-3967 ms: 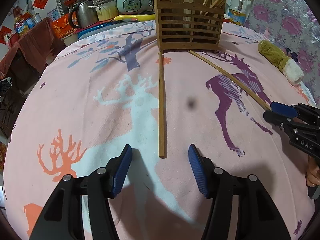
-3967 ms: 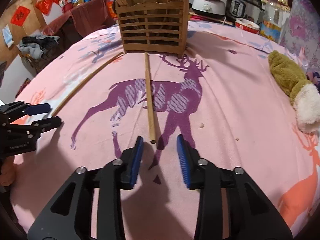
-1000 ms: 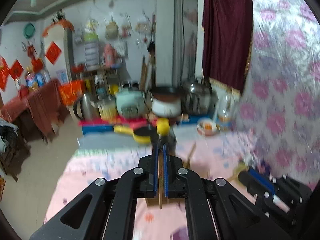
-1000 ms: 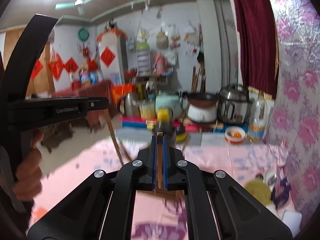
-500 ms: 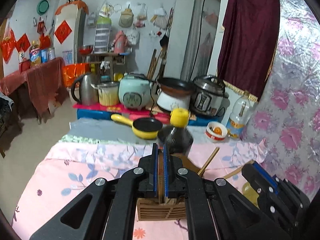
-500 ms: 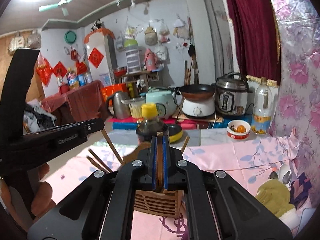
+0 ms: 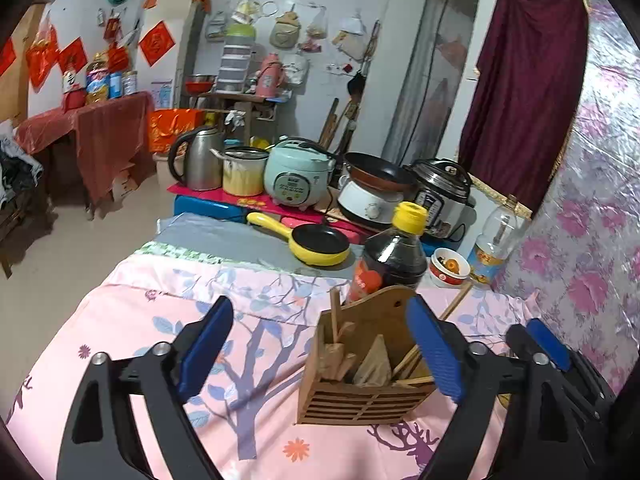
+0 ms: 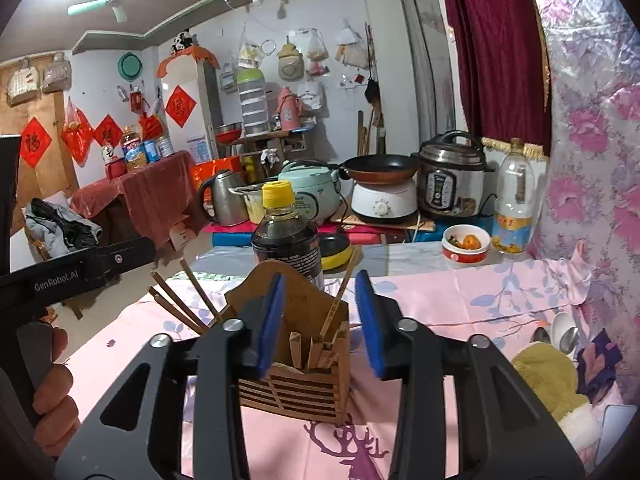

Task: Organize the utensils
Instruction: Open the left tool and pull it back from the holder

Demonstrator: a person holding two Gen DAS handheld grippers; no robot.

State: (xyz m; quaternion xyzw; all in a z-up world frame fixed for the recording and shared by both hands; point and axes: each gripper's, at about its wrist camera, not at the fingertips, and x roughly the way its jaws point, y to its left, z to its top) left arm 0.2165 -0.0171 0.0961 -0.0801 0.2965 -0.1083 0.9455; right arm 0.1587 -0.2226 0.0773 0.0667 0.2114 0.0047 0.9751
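Observation:
A slatted wooden utensil holder stands on the pink deer-print cloth, with wooden chopsticks upright or leaning inside it. My left gripper hovers just before the holder. Its jaws are opening wide, and nothing is pressed between the blue pads. In the right wrist view the holder sits right behind my right gripper, whose jaws are also opening and hold nothing. Chopsticks poke up between and beyond them. More chopsticks lean out to the left.
A dark sauce bottle with a yellow cap stands right behind the holder. Beyond it are a yellow pan, cookers and a small bowl. A green plush toy lies at the right. A hand holds the left gripper.
Both grippers were shut on a chopstick each; now both stand open and the chopsticks are in the holder. Both have come down closer to the holder.

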